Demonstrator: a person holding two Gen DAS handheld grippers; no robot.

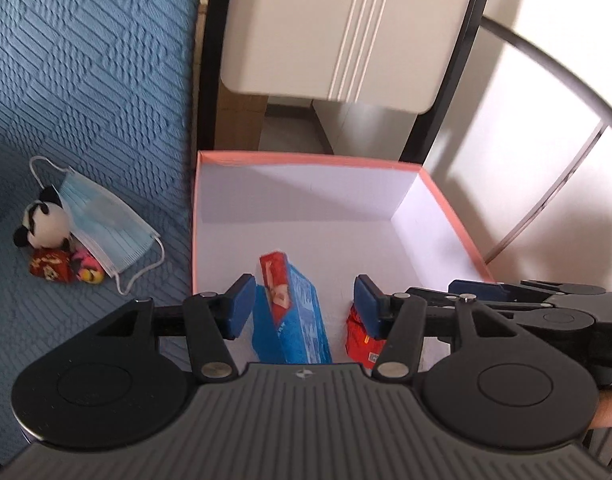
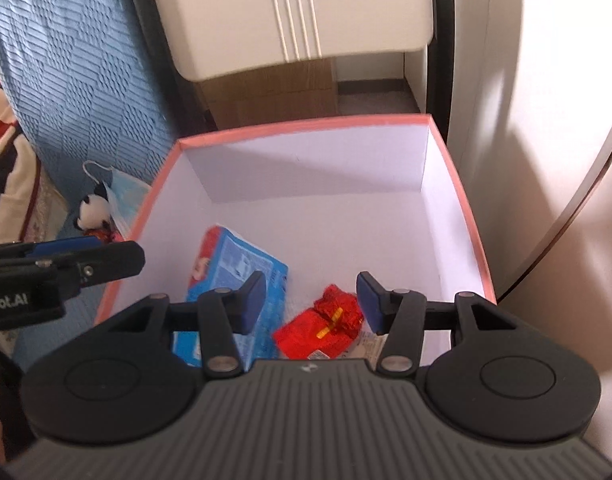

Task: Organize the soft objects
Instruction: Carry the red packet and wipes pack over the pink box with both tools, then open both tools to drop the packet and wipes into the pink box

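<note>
Soft objects are split between two places: a blue tissue pack (image 2: 230, 276) and a red foil packet (image 2: 319, 330) lie inside the pink-rimmed box (image 2: 306, 124), while a panda plush (image 1: 42, 220), a blue face mask (image 1: 106, 228) and small red and pink toys (image 1: 52, 266) sit in a cluster on the blue bedspread (image 1: 86, 80) just left of the box.

We hold both tools over the near end of the box. Our left tool (image 1: 302, 306) is released, its blue pads standing clear on either side of the tissue pack without pressing it. Our right tool (image 2: 310, 304) is also released, hovering above the red packet with nothing between its pads.

We judge the main risk to be the mask: its thin ear loops trail loose and it rests against the panda, so a pinch there could drag the plush along or snag a loop. Reaching left also brings the left tool close to the box wall, which could be nudged.

The tissue pack's long axis runs from the near edge toward the far wall, leaning slightly left, one end propped up. The mask's long axis slants from upper left to lower right.
</note>
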